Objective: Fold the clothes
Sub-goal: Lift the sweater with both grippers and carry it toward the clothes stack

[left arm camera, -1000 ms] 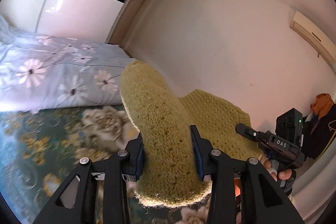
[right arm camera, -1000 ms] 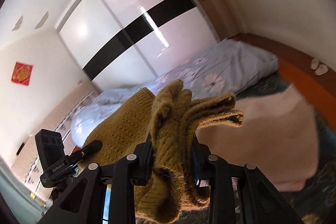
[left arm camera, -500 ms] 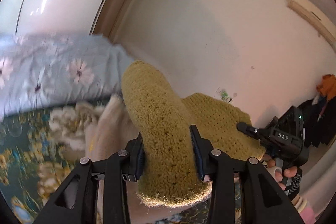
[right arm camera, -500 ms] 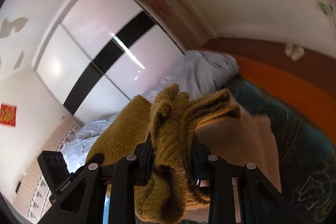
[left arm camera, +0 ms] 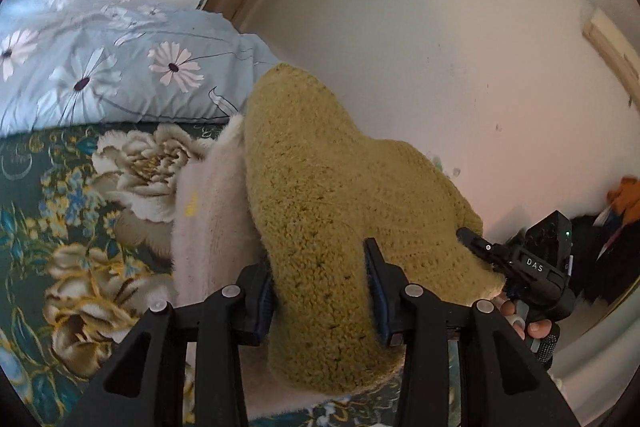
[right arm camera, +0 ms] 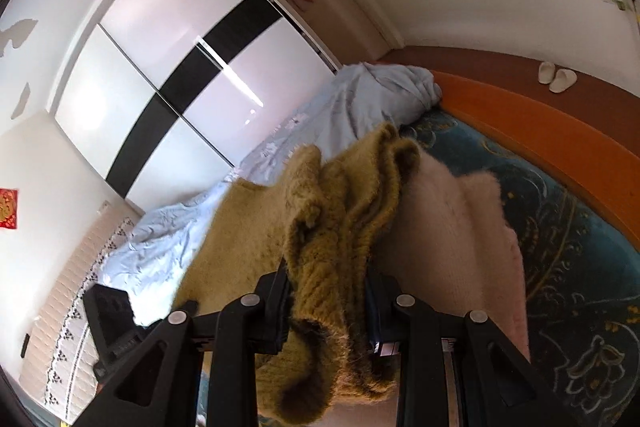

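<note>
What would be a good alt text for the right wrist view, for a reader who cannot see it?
The right claw grips a bunched mustard-yellow knitted sweater above a pale pink fluffy garment lying on a dark floral bedspread. Behind are a light blue duvet and a white wardrobe with a black stripe.

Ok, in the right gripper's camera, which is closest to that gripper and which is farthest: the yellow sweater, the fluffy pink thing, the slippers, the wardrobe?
1. Yellow sweater: clamped in the right gripper.
2. Fluffy pink garment: just right, on the bed.
3. Slippers and wardrobe: both far off, slippers on the floor at upper right, wardrobe across the bed at left; too close to call.
</note>
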The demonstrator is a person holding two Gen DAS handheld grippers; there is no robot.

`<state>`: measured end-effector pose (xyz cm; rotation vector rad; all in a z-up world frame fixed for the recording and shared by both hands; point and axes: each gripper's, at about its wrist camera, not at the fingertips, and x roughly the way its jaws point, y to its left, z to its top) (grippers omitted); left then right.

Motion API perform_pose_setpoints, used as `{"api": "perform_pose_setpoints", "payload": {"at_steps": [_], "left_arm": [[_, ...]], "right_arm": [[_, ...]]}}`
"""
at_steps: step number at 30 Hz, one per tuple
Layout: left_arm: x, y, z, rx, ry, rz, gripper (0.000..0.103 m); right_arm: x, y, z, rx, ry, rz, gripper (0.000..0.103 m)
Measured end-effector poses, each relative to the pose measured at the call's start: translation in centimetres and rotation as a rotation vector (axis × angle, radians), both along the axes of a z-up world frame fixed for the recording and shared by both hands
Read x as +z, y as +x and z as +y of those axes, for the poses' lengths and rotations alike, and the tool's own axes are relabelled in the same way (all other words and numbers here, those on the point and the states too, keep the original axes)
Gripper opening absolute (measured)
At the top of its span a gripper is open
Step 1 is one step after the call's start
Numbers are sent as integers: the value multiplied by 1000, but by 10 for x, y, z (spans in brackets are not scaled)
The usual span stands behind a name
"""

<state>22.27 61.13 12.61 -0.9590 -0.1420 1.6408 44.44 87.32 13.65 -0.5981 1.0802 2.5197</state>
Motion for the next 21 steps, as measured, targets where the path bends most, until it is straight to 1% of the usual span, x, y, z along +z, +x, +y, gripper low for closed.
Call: {"api": "perform_pose_setpoints", "payload": {"at_steps": [1,4,6,9,11,12,14,16,18,21], "left_arm": [[1,2,3,-4,-2,1,42],[8,11,10,-20,7,15,42],[11,16,13,-22,2,27,42],[7,14,13,-12,-30,28,45],[6,7,7,-7,-25,-21,46],[6,4,4,-4,-23,-49,49],[9,-3,0,-4,-35,-86,52],[18,-7,-6,13,-48,-82,56],[32,-3,-11,23,-48,-34,58],[53,3,-18,38,-47,38,59]], "right_arm": [[-8,6,2,-9,-19,9,31],[-14,21,4,-41,-45,33,31],[-12,26,5,-56,-40,29,31],[-14,24,6,-75,-60,8,31],[-13,21,5,-73,-78,15,33],[-12,20,5,-70,-82,14,34],[-5,18,2,-63,-80,-7,37],[2,17,1,-66,-67,-36,37],[10,19,2,-86,-49,-70,37],[29,29,1,-157,-14,-111,37]]}}
